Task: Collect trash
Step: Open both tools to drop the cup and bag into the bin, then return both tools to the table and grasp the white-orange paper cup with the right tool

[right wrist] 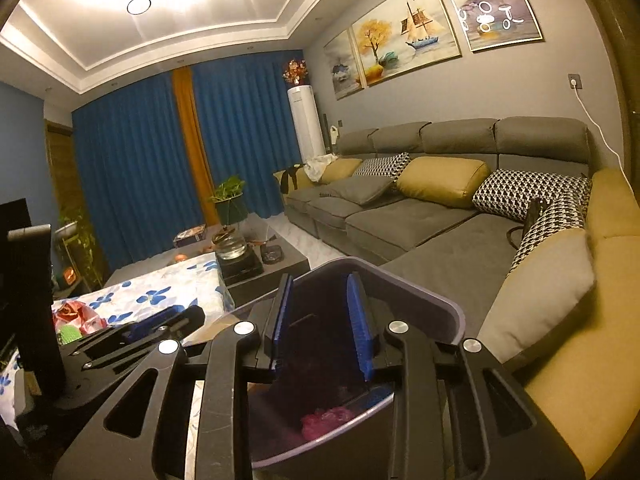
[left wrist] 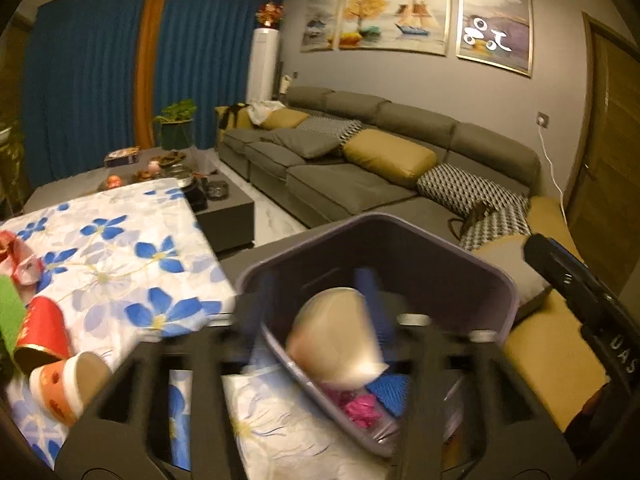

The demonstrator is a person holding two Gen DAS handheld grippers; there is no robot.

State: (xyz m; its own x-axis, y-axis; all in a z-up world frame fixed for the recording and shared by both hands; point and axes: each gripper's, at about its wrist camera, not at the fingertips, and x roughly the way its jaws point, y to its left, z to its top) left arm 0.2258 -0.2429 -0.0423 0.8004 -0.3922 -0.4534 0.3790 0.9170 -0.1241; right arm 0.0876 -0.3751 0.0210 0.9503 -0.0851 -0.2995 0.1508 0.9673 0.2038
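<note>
A purple bin (left wrist: pixel 404 236) stands tilted at the edge of the floral table. My left gripper (left wrist: pixel 318 292) hangs over its mouth, open, with both blue fingers blurred. A beige paper cup (left wrist: pixel 336 340) lies loose between and below them, inside the bin, above pink crumpled trash (left wrist: pixel 360 408) and a blue piece (left wrist: pixel 390 390). My right gripper (right wrist: pixel 320 316) is also over the bin (right wrist: pixel 440 304), open, with nothing pressed between its blue pads (right wrist: pixel 360 320). Pink trash (right wrist: pixel 324 420) shows at the bin's bottom. A red cup (left wrist: pixel 44 328) and an orange-and-white cup (left wrist: pixel 68 384) lie on the table.
The table carries a white cloth with blue flowers (left wrist: pixel 120 256), a green item (left wrist: pixel 8 312) and a red-pink wrapper (left wrist: pixel 18 256) at the left. A grey sofa (left wrist: pixel 360 184) with cushions runs along the right. A dark coffee table (left wrist: pixel 224 208) stands behind.
</note>
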